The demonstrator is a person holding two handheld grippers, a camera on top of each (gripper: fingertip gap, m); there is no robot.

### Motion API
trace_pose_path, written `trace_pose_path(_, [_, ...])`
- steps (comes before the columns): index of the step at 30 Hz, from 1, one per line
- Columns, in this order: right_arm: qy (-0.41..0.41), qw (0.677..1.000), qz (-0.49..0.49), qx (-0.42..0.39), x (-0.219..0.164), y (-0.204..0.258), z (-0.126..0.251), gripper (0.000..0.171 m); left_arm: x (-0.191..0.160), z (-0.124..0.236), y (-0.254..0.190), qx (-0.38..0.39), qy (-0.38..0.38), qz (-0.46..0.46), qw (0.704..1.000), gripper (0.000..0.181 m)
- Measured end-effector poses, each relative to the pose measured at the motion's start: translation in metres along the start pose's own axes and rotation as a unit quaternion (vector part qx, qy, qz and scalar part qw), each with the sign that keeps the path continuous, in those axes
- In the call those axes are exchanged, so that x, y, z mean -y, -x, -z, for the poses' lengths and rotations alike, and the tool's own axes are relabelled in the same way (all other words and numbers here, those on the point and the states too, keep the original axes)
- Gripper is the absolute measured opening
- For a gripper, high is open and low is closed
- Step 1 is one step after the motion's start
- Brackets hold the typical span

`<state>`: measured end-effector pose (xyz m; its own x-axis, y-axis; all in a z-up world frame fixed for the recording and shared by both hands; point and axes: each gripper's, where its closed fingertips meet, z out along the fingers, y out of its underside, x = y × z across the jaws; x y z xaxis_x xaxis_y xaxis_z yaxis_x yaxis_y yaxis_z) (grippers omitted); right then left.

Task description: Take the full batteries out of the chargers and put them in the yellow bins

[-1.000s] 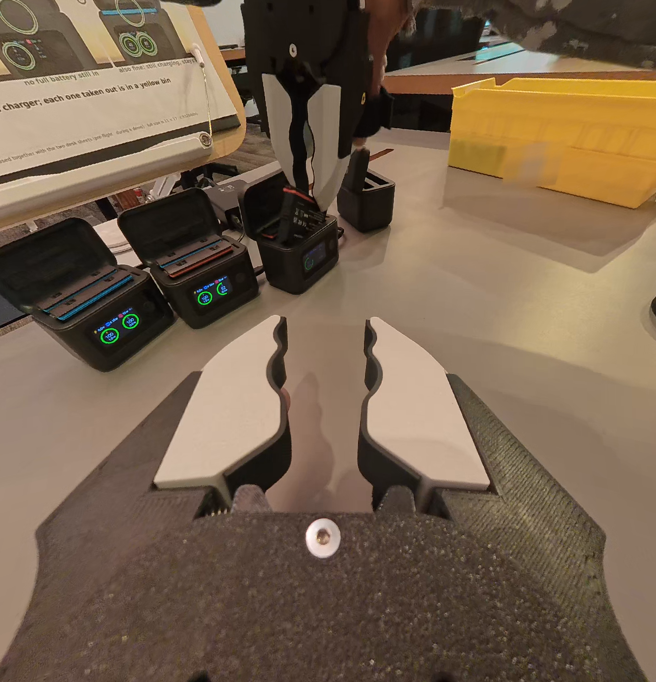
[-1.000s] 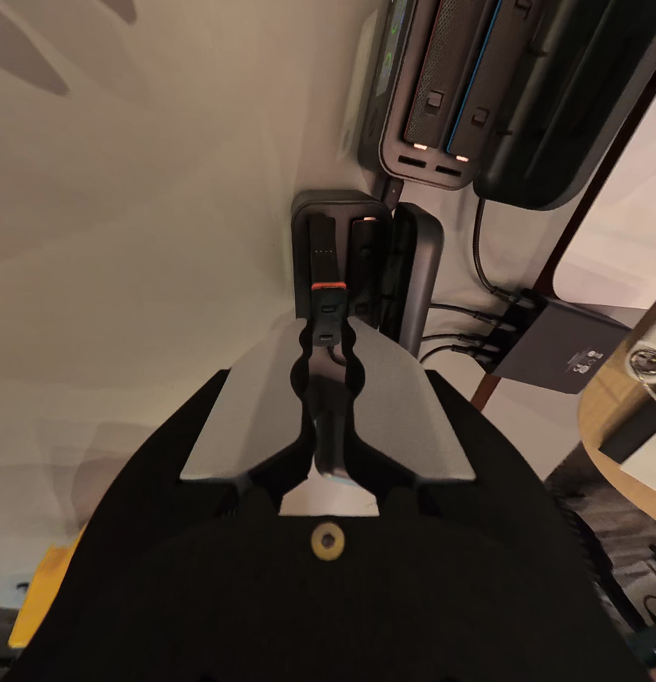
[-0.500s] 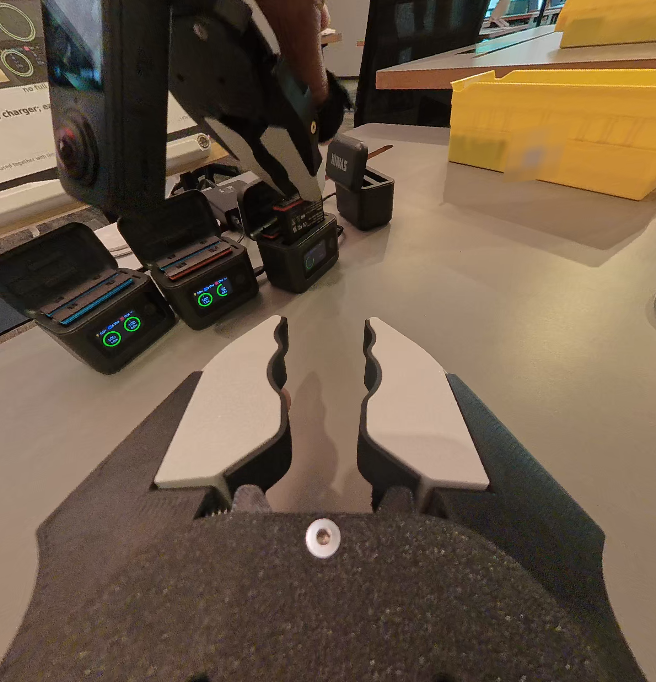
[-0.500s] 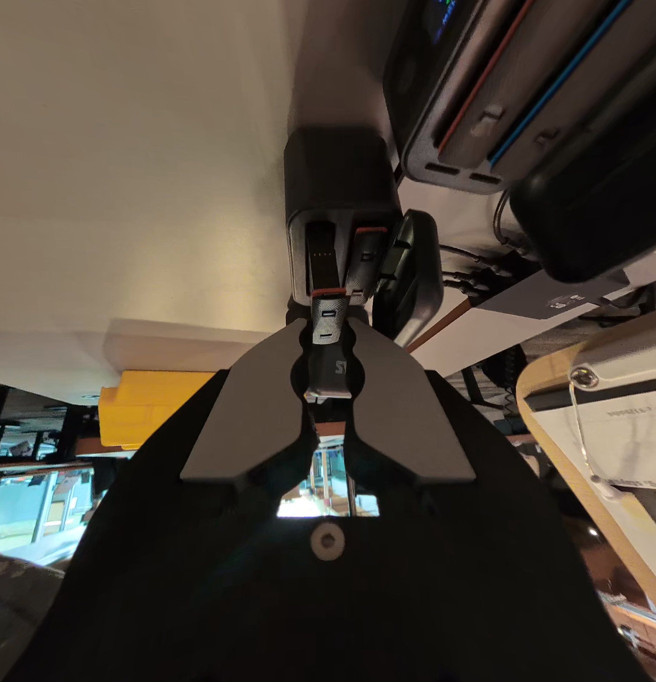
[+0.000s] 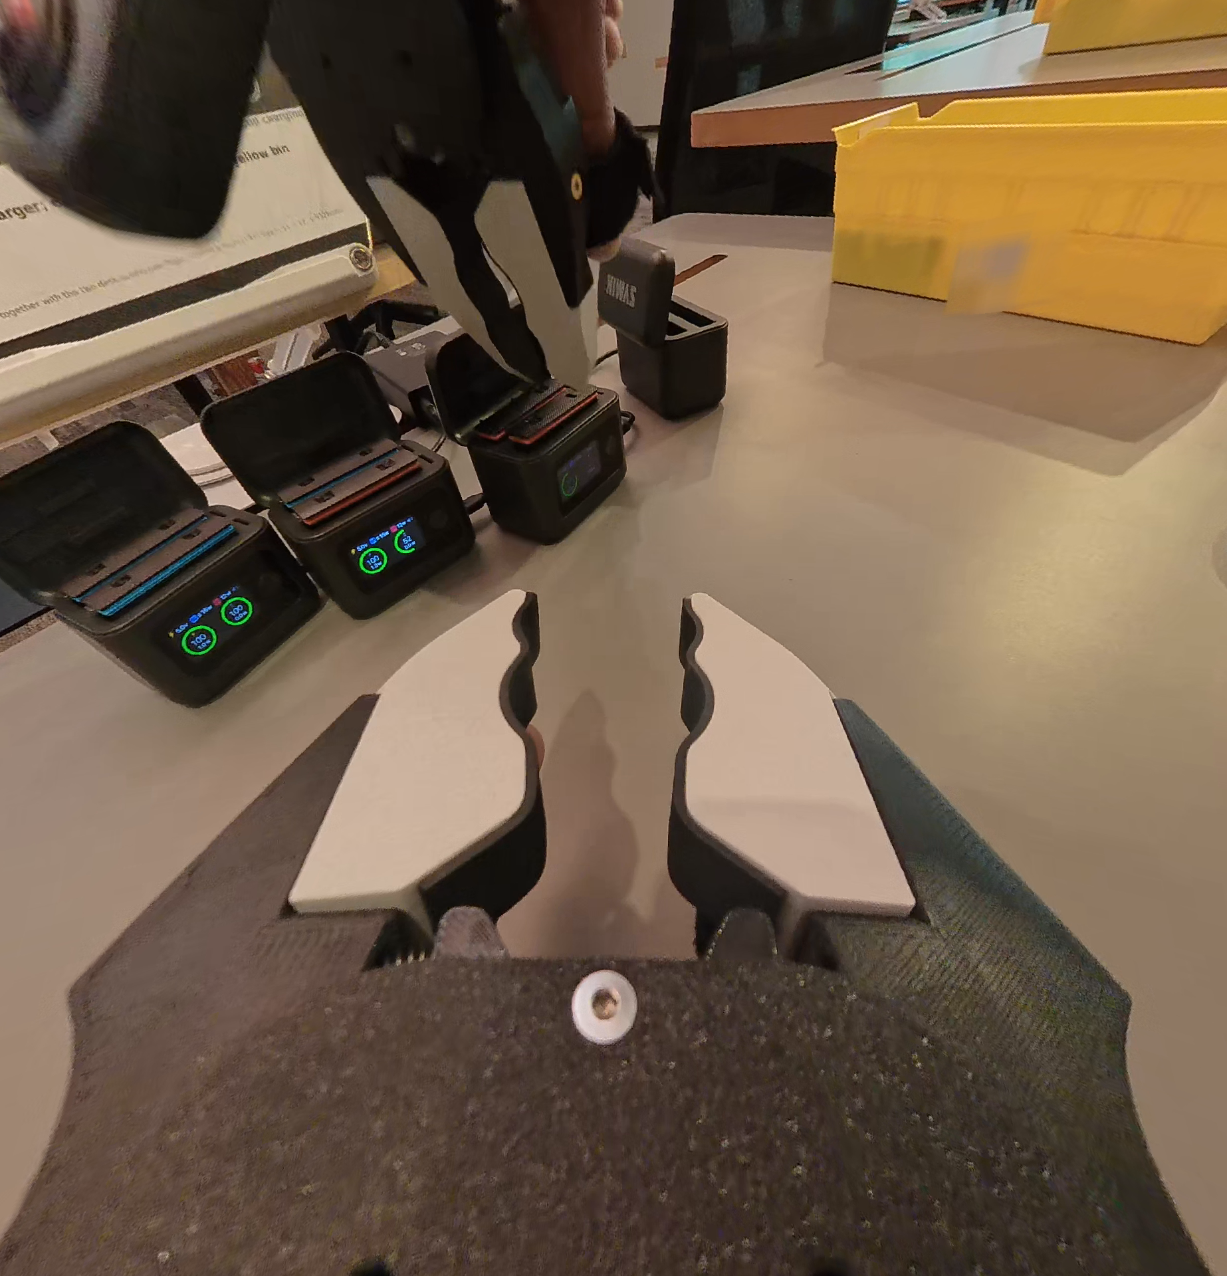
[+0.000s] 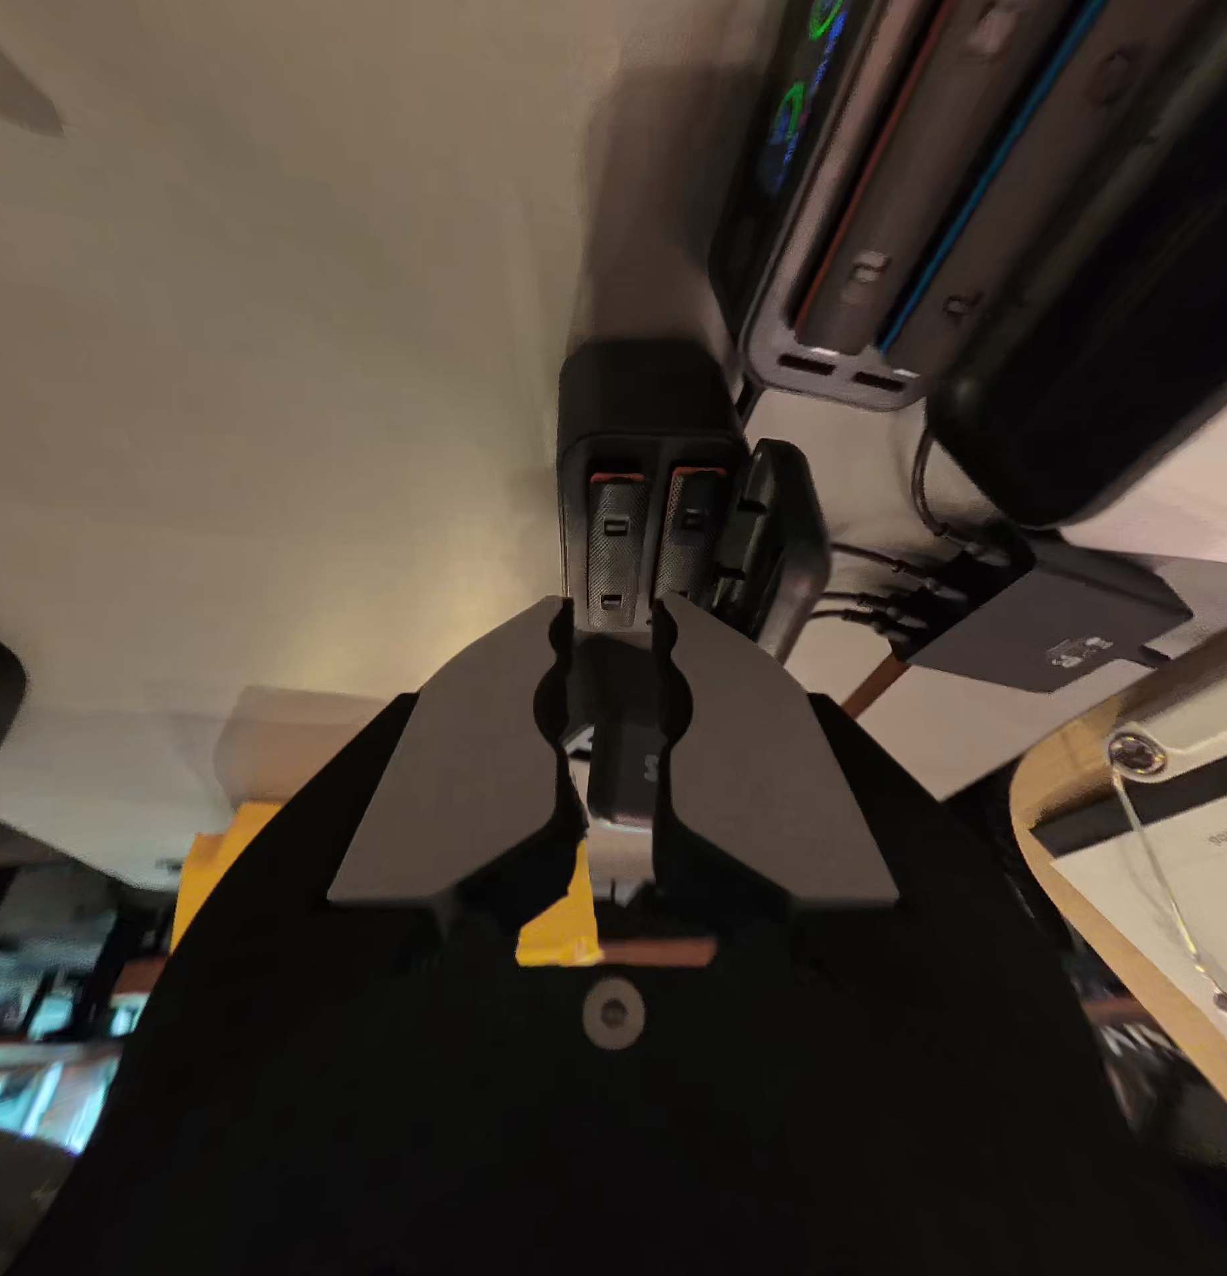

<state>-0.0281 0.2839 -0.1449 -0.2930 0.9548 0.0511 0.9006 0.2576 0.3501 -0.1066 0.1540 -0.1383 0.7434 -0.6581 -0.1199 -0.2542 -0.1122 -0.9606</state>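
right gripper [image 6: 611, 607] jaws apart at third charger [image 6: 649, 483] | left gripper [image 5: 604, 607] parted, idle | risk: regrasping part-charged battery [image 6: 616, 545] just ahead

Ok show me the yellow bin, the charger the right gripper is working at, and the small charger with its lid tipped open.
yellow bin [image 5: 1039, 228], left wrist view, front wall.
third charger [image 5: 552, 476], left wrist view, front face by its screen.
small charger [image 5: 676, 366], left wrist view, front of its body.
right gripper [image 6: 611, 611], right wrist view, between its fingertips.

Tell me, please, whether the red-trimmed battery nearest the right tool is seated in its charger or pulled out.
Seated: the battery sits level with its neighbour in the charger, and the right tool is open.
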Motion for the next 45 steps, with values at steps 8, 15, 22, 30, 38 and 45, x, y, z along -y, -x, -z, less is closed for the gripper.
trace_pose_path(8, [-0.165,0.985,-0.041,0.010,0.015,-0.001,0.002,0.000,-0.001,-0.001,-0.001,-0.002,0.004,-0.004,1.000,0.038])
trace_pose_path(15, [-0.164,0.985,-0.047,0.001,0.015,-0.001,-0.005,0.000,-0.002,-0.001,-0.001,-0.003,0.005,-0.002,1.000,0.038])
trace_pose_path(22, [-0.140,0.989,-0.050,0.004,0.015,0.000,-0.005,0.000,0.000,-0.001,-0.002,-0.004,0.002,0.001,1.000,0.036])
trace_pose_path(30, [-0.145,0.988,-0.062,0.002,0.015,0.000,-0.005,0.000,0.004,0.004,0.006,0.012,-0.009,0.005,1.000,0.034])
trace_pose_path(38, [-0.362,0.914,-0.127,-0.132,0.019,0.010,0.056,0.001,0.005,0.005,0.008,0.017,-0.013,0.007,1.000,0.034])
trace_pose_path(45, [-0.592,0.698,-0.311,-0.256,-0.068,0.023,0.099,0.014,0.004,0.005,0.012,0.023,-0.010,0.010,1.000,0.032])
